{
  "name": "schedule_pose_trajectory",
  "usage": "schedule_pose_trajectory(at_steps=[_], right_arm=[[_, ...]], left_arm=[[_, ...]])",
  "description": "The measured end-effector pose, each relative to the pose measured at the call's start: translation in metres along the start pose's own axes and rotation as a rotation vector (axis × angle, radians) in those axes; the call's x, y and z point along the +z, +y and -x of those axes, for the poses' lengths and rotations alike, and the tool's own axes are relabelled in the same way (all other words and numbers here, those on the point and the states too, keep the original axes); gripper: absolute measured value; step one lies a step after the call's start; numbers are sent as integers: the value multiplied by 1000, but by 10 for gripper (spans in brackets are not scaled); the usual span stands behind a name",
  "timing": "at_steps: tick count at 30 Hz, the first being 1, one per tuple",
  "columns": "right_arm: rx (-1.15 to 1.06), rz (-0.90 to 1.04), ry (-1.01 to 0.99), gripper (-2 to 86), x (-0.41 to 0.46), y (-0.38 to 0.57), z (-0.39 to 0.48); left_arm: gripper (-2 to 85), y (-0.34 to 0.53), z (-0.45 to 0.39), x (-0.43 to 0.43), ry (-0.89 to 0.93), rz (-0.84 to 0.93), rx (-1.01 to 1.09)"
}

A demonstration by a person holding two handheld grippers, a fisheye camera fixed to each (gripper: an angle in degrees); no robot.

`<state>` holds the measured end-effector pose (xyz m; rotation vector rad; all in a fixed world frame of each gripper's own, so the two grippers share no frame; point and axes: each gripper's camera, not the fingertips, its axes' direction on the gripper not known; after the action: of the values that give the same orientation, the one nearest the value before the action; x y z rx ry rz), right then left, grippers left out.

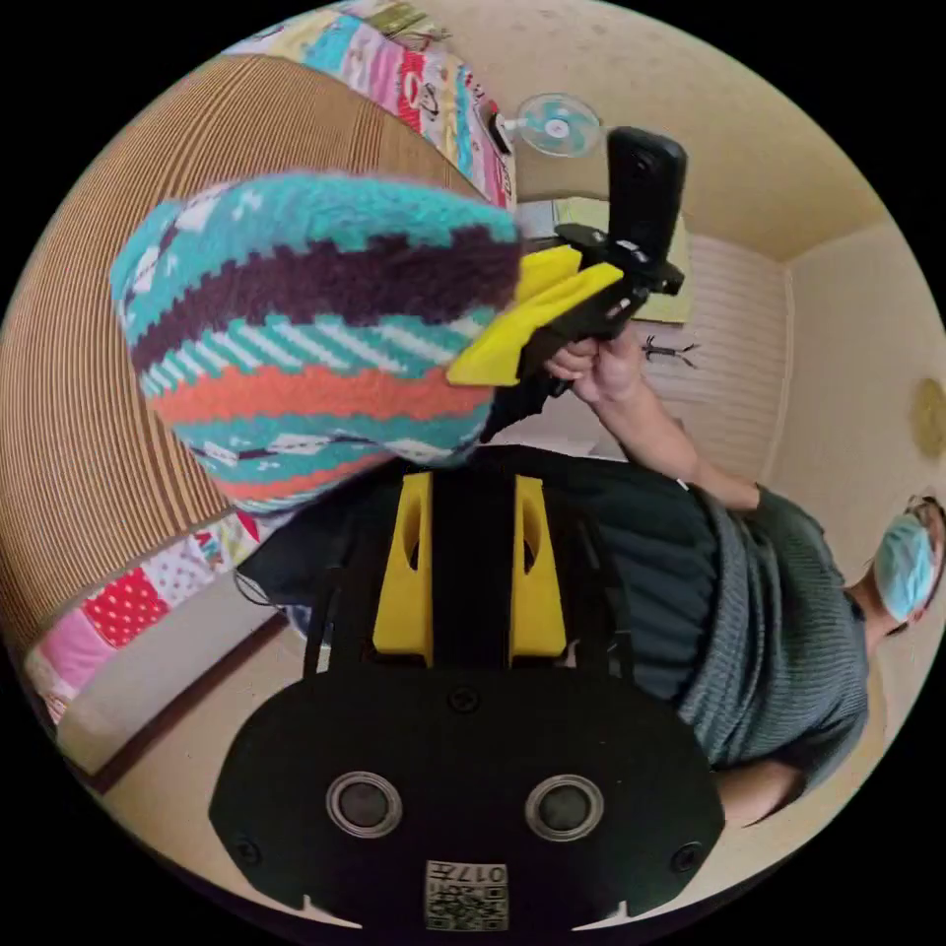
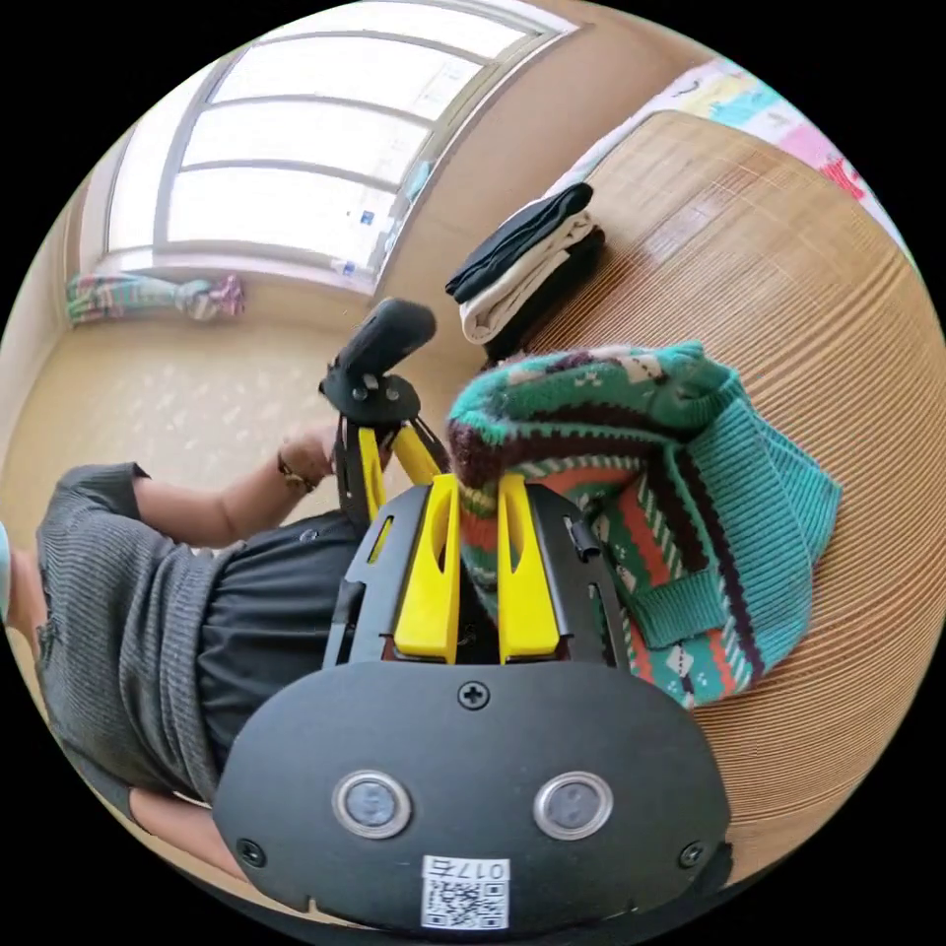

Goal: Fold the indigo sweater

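Holding: both grippers have the sweater (image 2: 650,512) lifted in a bunch over the mat (image 2: 788,325).
Sweater: teal knit with dark purple, orange and white bands; it hangs doubled between the two grippers, its lower folds close over the mat in the right gripper view.
Mat edge: the woven mat ends at a patchwork quilt (image 1: 148,601), which shows along its border in both views.
Open room: bare mat spreads wide beyond the sweater; the only other thing on it is a stack of folded clothes (image 2: 527,261) at its far edge, well apart from the sweater.
Beyond the mat: pale floor runs to a wall under a large window (image 2: 315,138).
Right gripper (image 2: 478,493): jaws nearly together, clenched on the sweater's top edge, with knit pinched between the yellow fingers (image 2: 434,572); in the left gripper view it (image 1: 493,345) bites the right side of the bunch, a hand (image 1: 601,365) on its handle.
Left gripper (image 1: 471,493): jaws parallel with a narrow dark gap; tips sit under the hanging knit, and I cannot tell whether they grip it.
Person: seated just behind the grippers, in a grey top (image 1: 778,631).
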<state>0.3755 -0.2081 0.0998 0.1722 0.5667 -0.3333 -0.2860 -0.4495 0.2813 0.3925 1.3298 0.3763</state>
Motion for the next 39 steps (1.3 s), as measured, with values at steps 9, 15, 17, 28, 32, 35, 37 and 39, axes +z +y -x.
schedule_pose_trajectory(at_steps=[9, 15, 17, 28, 32, 35, 37, 39], right_arm=[[-300, 258, 221, 60, 129, -22, 45], [-416, 204, 311, 49, 132, -16, 82], [-462, 67, 334, 49, 102, -7, 111], [-828, -547, 76, 30, -6, 81, 213], [-679, -692, 329, 23, -18, 129, 197], [-462, -778, 499, 41, -24, 155, 167], [-319, -817, 573, 91, -25, 162, 147], [-251, -792, 589, 158, -18, 158, 130]], left_arm=[[185, 77, 15, -37, -46, -462, -261], [50, 56, -47, 17, -166, -315, 103], [49, 71, -92, 16, -195, -343, 315], [45, 180, -237, 10, 812, -635, 1533], [45, 184, -271, 22, 1036, -536, 1676], [45, 197, -300, 25, 1044, -484, 1688], [44, 204, -315, 37, 1061, -441, 1666], [44, 210, -324, 52, 1103, -378, 1674]])
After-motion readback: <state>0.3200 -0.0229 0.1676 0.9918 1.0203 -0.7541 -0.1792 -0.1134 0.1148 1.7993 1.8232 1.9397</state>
